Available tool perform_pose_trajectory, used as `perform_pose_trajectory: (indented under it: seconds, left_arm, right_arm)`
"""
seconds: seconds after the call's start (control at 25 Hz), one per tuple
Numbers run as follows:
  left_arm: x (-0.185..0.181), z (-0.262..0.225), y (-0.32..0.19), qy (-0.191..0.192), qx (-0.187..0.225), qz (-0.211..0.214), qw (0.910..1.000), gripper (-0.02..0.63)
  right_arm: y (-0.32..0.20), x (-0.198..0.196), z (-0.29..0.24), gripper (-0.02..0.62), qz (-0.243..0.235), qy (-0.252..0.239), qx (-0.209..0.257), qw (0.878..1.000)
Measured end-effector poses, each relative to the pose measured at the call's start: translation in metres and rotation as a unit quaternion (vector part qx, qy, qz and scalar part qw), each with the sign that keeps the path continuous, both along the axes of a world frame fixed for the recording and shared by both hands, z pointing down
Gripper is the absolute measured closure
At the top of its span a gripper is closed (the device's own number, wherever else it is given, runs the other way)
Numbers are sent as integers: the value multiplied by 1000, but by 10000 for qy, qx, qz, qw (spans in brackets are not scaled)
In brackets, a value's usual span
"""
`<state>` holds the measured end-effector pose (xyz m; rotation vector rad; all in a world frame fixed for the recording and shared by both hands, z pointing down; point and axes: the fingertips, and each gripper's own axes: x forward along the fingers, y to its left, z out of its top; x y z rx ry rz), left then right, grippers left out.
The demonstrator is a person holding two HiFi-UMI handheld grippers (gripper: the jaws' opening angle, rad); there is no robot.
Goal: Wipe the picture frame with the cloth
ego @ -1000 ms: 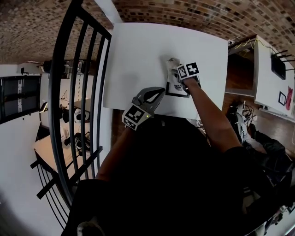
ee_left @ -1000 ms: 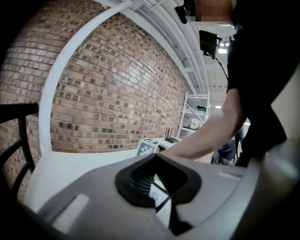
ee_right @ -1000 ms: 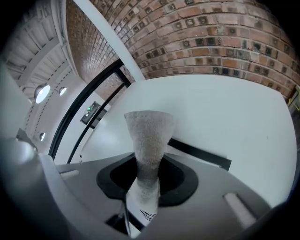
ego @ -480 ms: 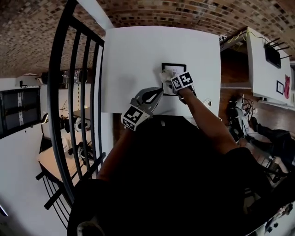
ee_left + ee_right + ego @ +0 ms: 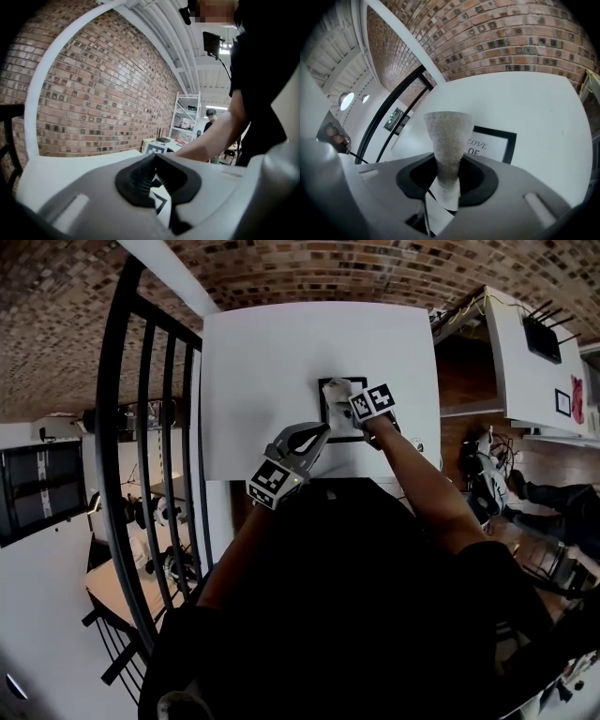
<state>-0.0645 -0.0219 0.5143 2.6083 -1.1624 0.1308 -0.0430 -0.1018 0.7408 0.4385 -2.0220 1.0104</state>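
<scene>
Clamping the cloth (image 5: 447,133) between its jaws, the right tool (image 5: 447,176) holds it over the frame (image 5: 339,429), which lies flat on the white tabletop (image 5: 267,362). The left tool (image 5: 157,176), jaws together with nothing between them, hangs above the tabletop's near edge, near the frame.

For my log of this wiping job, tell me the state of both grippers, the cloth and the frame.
Left gripper: shut, empty, off the frame.
Right gripper: shut on the cloth.
Cloth: pinched at one end, free end sticking out over the frame.
Frame: lying flat on the table, face up, partly hidden by the cloth.
</scene>
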Motion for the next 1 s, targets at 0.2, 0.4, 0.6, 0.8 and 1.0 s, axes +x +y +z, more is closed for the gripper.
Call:
perform_pose_trajectory:
  seconds: [0.2,0.4,0.6,0.8,1.0]
  left_arm:
    - [0,1,4,-23,-61,-27,10000,606]
    - [-1,3,12,-58,-129,-77,9999,606]
    - [-7,4,16,-65,-164,-136,9998,606]
    - [-12,9,12,-60,-185,-115,9997,606]
    - [-7,9,1,-40,-174,11,9998,606]
  right_arm:
    - [-43,10,3,479,267,109,-56,9996]
    - [-55,9,19,479,321,299,-342,9984]
    - [-46,6,30,479,310,406,-417,9978]
    - [-29,6,28,479,319,351,-499,9976]
    - [-7,16,29,479,336,310,-618,9970]
